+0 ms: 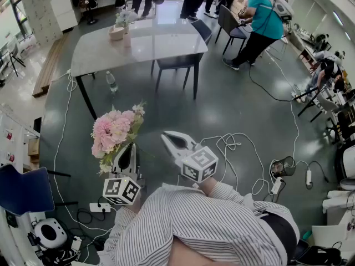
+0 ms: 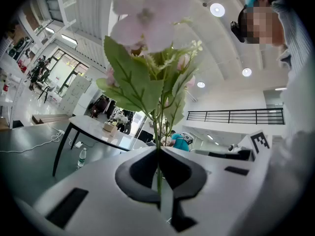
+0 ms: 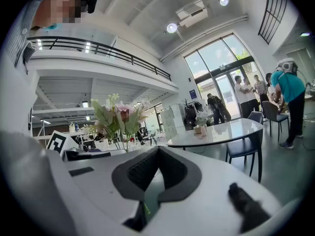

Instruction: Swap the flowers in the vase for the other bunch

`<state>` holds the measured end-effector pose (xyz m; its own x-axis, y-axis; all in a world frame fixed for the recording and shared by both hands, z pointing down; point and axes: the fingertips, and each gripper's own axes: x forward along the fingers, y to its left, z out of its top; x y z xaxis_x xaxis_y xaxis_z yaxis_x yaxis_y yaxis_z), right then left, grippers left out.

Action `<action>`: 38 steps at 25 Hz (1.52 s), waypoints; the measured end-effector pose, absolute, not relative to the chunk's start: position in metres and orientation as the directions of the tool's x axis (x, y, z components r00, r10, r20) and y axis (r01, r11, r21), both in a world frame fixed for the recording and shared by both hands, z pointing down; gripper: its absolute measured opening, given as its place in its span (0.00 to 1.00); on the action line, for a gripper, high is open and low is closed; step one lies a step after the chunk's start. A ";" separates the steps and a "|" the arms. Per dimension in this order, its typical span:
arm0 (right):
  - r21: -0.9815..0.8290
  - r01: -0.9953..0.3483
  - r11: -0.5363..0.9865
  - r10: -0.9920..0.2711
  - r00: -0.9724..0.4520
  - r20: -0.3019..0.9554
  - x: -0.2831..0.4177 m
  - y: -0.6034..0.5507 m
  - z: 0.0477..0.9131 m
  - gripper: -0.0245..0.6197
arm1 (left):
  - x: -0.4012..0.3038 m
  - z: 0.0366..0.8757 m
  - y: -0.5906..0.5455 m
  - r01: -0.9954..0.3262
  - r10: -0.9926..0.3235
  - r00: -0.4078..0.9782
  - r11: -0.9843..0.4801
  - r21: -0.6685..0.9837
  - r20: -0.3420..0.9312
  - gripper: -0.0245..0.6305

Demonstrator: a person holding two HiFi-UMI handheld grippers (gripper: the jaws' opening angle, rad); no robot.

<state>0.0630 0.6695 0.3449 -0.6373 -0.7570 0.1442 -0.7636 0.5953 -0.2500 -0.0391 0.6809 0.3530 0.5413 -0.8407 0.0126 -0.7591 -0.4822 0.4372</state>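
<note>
A bunch of pink flowers with green leaves stands upright in my left gripper, which is shut on its thin green stem. In the left gripper view the blossoms tower over the jaws. My right gripper hovers beside it, shut, with nothing held; its jaws meet in the right gripper view. Far ahead on the white table stands a vase with pale flowers, also seen small in the right gripper view.
A tan pot sits by the vase. A dark chair is tucked at the table's near side. A water bottle stands on the floor near a table leg. White cables loop over the grey floor. Several people work at the back.
</note>
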 end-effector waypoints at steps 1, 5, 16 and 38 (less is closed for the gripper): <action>-0.246 -0.762 0.599 -0.755 -0.640 0.145 0.063 0.670 0.345 0.06 | -0.039 0.353 0.681 -0.762 -0.845 0.535 -0.480 0.434 0.006 0.06; -0.247 -0.766 0.593 -0.756 -0.635 0.155 0.070 0.668 0.348 0.06 | -0.037 0.351 0.677 -0.761 -0.848 0.529 -0.483 0.433 -0.015 0.06; -0.211 -0.789 0.577 -0.770 -0.612 0.180 0.074 0.660 0.356 0.06 | -0.035 0.360 0.676 -0.772 -0.854 0.519 -0.459 0.439 0.021 0.06; -0.350 -0.737 0.578 -0.718 -0.663 0.210 0.114 0.650 0.389 0.06 | 0.006 0.380 0.655 -0.802 -0.863 0.500 -0.431 0.415 0.070 0.06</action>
<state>0.1143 0.6497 0.3888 -0.6632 -0.7183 0.2103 -0.7371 0.5782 -0.3497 0.0062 0.6549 0.3799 0.4997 -0.8634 0.0697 -0.8017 -0.4305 0.4147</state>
